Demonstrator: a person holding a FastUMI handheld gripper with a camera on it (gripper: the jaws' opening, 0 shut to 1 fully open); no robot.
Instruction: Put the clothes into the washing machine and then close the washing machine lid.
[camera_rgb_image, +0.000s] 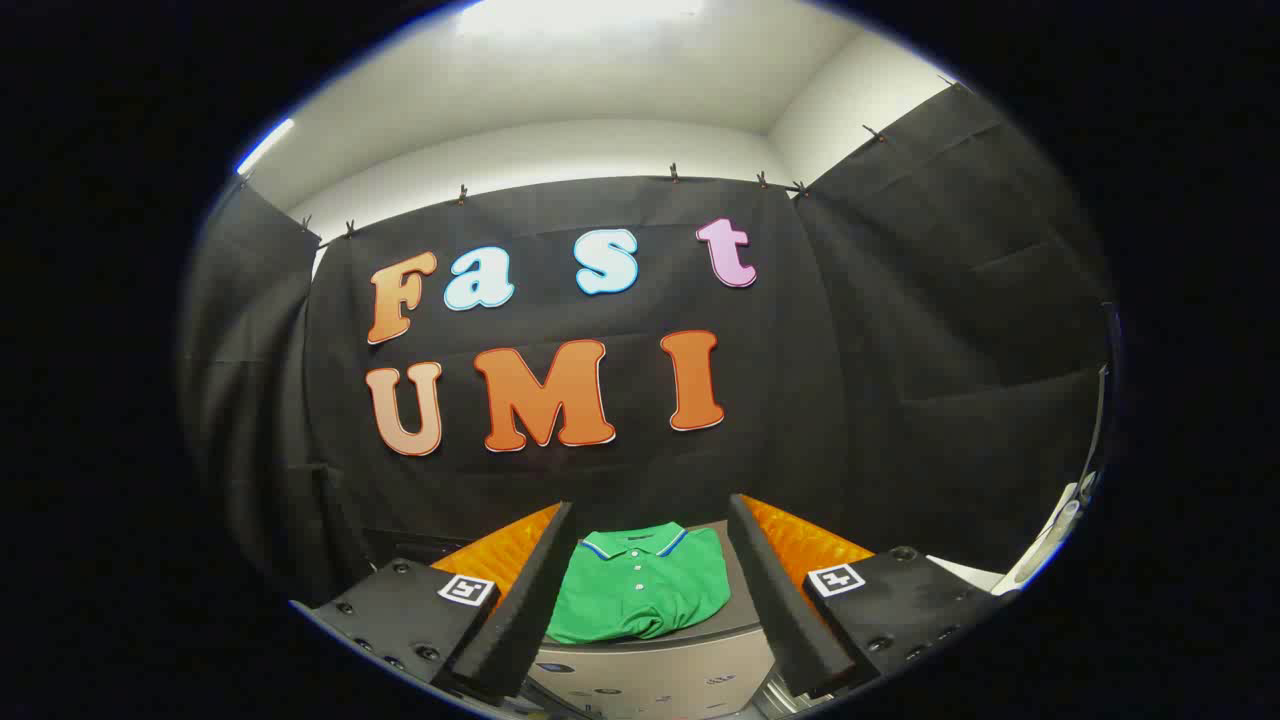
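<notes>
You are holding the gripper (650, 520) with its fingers (530, 590) spread wide and gripping nothing; neither finger is touching any item. A folded green polo shirt (640, 590) is lying flat on the dark top surface (735, 600) of a pale appliance, which appears to be the washing machine (650, 680), though you cannot confirm this from so little of it. The shirt is sitting between the two fingers and just ahead of them, collar pointing away from you, buttons showing down the placket. Black cloth (900, 400) is hanging behind as the booth wall.
</notes>
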